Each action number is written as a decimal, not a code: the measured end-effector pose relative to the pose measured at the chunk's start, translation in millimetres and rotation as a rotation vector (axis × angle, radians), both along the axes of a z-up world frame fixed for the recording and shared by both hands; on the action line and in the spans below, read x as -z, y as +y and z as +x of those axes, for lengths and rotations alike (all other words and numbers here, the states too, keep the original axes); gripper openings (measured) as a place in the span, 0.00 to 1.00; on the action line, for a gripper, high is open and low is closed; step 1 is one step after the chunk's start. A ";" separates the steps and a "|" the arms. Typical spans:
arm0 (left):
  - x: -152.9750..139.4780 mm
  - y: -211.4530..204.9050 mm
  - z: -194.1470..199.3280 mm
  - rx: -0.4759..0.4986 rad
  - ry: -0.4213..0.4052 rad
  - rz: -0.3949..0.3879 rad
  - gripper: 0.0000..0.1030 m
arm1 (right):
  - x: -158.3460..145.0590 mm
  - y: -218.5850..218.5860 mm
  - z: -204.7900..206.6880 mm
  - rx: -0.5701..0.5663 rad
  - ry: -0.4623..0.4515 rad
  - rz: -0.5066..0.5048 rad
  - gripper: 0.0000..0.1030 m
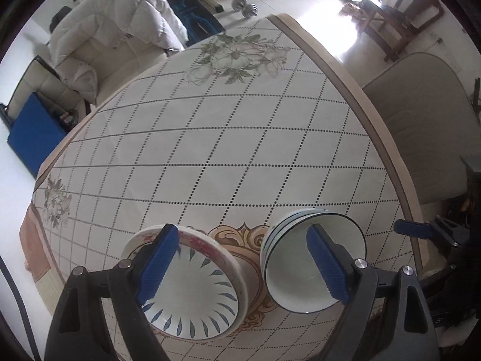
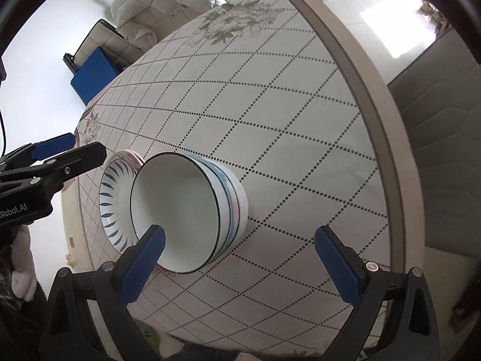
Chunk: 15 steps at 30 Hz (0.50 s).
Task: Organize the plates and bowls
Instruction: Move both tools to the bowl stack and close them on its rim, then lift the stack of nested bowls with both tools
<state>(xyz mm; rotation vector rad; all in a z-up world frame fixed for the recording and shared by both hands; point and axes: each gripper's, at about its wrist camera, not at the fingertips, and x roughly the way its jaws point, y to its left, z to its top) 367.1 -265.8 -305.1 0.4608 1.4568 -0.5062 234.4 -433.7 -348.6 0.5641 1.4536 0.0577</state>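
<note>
A stack of white bowls with thin dark rims stands on the table next to a stack of plates. The top plate has blue leaf marks and the one under it has a pink rim. My left gripper points down over both stacks and is open, one finger over the plates' left rim, the other over the bowls. My right gripper is open and empty just right of the bowls, its left finger in front of the near rim. The plates lie beyond, under the left gripper's fingers.
The round table wears a checked cloth with flower prints. A padded chair stands at its right edge. A sofa with a white duvet and dumbbells lie beyond on the floor.
</note>
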 end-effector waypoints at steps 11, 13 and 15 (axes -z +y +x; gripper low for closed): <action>73.4 -26.4 35.9 0.110 0.346 -0.111 0.82 | 83.2 11.5 1.8 0.097 0.062 0.322 0.98; 75.6 -23.7 37.1 0.104 0.388 -0.156 0.82 | 91.4 13.3 1.1 0.105 0.062 0.348 0.98; 74.6 -19.9 36.3 0.099 0.415 -0.202 0.82 | 97.2 14.7 1.3 0.109 0.068 0.375 0.98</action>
